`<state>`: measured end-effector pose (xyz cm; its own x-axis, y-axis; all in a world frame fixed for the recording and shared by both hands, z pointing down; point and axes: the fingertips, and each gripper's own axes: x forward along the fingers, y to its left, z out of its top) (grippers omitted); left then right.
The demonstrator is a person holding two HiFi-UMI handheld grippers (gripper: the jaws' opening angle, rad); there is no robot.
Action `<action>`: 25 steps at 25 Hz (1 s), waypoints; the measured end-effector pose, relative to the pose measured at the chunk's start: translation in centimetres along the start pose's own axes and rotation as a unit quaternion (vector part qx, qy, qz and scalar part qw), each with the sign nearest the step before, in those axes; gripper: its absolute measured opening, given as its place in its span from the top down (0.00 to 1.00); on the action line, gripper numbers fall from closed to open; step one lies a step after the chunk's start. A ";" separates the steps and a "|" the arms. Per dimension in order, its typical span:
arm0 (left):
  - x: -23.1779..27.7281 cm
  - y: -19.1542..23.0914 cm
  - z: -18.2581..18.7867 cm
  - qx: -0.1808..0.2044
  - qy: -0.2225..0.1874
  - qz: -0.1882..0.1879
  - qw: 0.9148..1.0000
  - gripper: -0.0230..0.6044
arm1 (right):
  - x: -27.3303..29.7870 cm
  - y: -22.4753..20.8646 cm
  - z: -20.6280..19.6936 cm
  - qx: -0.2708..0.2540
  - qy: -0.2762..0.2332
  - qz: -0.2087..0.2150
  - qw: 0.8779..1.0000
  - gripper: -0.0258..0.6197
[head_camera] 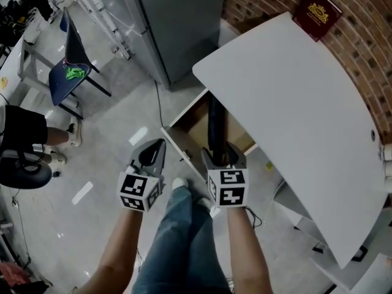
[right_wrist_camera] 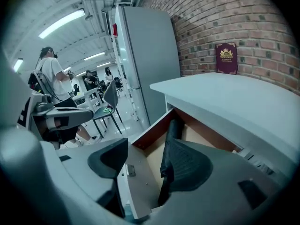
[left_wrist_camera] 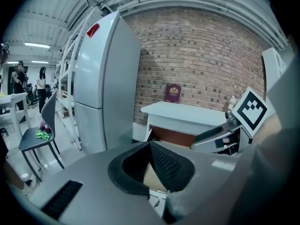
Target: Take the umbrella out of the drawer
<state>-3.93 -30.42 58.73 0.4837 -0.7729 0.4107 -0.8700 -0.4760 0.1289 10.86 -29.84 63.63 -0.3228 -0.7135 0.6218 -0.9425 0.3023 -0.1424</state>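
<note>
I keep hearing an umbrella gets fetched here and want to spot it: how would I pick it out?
Find the white desk against the brick wall; below its top a drawer stands pulled open. Inside lies the umbrella, folded into a long black bundle, dark against the drawer's pale brown floor and the only thing visible in it.

It looked like a research lab or test hall with a mock home corner set up in it. Long strip lights (right_wrist_camera: 61, 22) hung under a bare industrial ceiling, and the grey floor (head_camera: 122, 139) was polished. Far to the left were work desks (left_wrist_camera: 9, 102) and standing people (left_wrist_camera: 42, 81). Against the brick wall (left_wrist_camera: 201, 55) on the right stood a tall grey fridge (left_wrist_camera: 103, 78) and a white counter (head_camera: 294, 103), with a blue chair (head_camera: 67, 78) left of the fridge.
</note>
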 end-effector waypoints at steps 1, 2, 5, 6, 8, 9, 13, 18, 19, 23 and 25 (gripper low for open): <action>0.5 0.2 -0.5 -0.001 0.004 -0.002 1.000 0.97 | 1.1 -0.4 -0.6 0.002 0.007 -0.004 1.000 0.54; 1.0 0.3 -1.1 -0.001 0.011 -0.006 1.000 0.97 | 2.2 -0.7 -1.3 0.007 0.016 -0.006 1.000 0.54; 2.3 1.1 -2.1 0.002 0.025 -0.012 1.000 0.97 | 5.3 -1.8 -2.9 0.022 0.044 -0.019 0.999 0.57; 2.8 1.5 -2.2 0.003 0.024 -0.013 1.000 0.97 | 6.3 -2.1 -3.4 0.022 0.052 -0.026 0.998 0.57; 3.7 2.0 -2.6 0.003 0.025 -0.015 1.000 0.97 | 7.9 -2.7 -4.3 0.020 0.070 -0.039 0.997 0.56; 4.0 2.2 -3.1 0.001 0.031 -0.017 0.999 0.97 | 8.6 -2.9 -4.8 0.020 0.079 -0.042 0.996 0.55; 5.3 3.2 -4.7 -0.004 0.048 -0.023 0.999 0.97 | 11.3 -4.1 -6.5 0.028 0.106 -0.056 0.992 0.54; 6.6 4.4 -6.0 -0.002 0.063 -0.030 0.998 0.97 | 14.4 -6.3 -8.2 0.030 0.136 -0.094 0.986 0.55; 6.7 4.6 -6.1 0.000 0.066 -0.031 0.997 0.97 | 15.0 -6.6 -8.6 0.031 0.144 -0.100 0.984 0.55; 7.1 5.5 -6.0 0.008 0.059 -0.037 0.998 0.97 | 16.8 -7.6 -10.1 0.023 0.177 -0.131 0.975 0.54; 7.2 6.1 -6.2 0.011 0.064 -0.040 0.997 0.97 | 17.7 -8.0 -10.7 0.018 0.188 -0.143 0.972 0.54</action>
<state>-6.29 -36.29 68.08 0.5336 -0.6731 0.5120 -0.8264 -0.5436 0.1467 13.63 -38.15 84.03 0.0003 -0.4813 0.8766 -0.9936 0.0988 0.0546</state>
